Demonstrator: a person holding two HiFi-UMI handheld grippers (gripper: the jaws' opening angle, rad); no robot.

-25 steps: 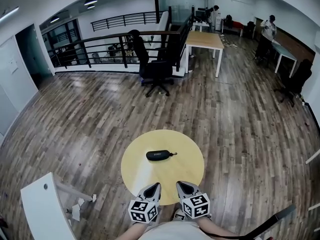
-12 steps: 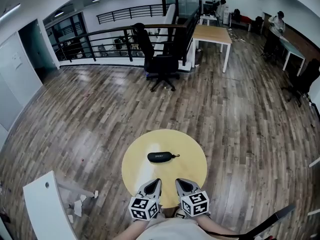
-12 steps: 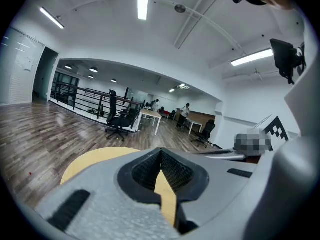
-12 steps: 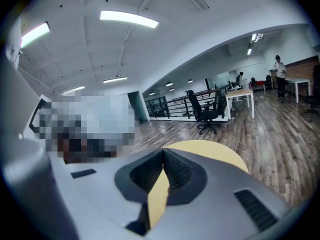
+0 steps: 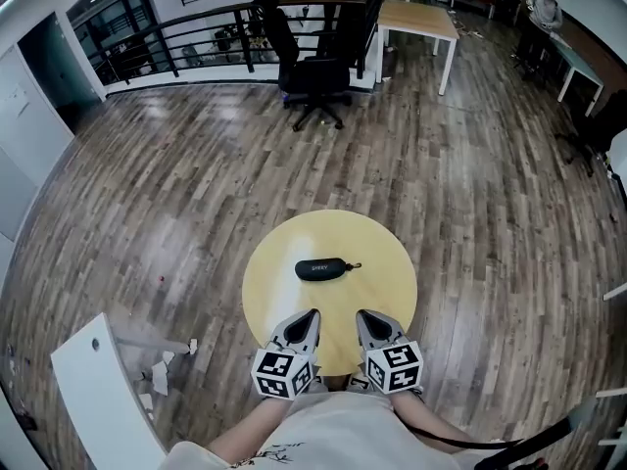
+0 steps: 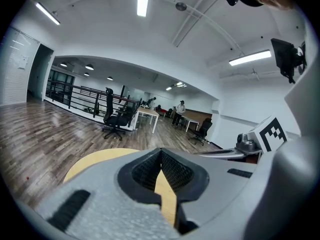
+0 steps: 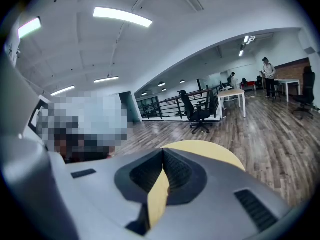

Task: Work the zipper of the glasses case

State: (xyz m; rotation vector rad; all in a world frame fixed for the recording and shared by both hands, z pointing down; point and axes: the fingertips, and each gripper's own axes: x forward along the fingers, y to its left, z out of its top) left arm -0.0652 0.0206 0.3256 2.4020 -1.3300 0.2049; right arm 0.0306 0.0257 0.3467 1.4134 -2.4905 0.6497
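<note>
A black oval glasses case [image 5: 321, 268] is lying near the middle of the round yellow wooden table [image 5: 269, 282], with its zipper pull [image 5: 355, 265] pointing right. The left gripper [image 5: 308, 321] and the right gripper [image 5: 368, 319] are hovering side by side over the table's near edge, apart from the case. Both are keeping their jaws pressed together and are gripping nothing.

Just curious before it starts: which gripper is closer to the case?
Left, slightly. The left gripper points straight at the body of the case from the near side; the right gripper sits off past its zipper-pull end. Neither touches it.
</note>
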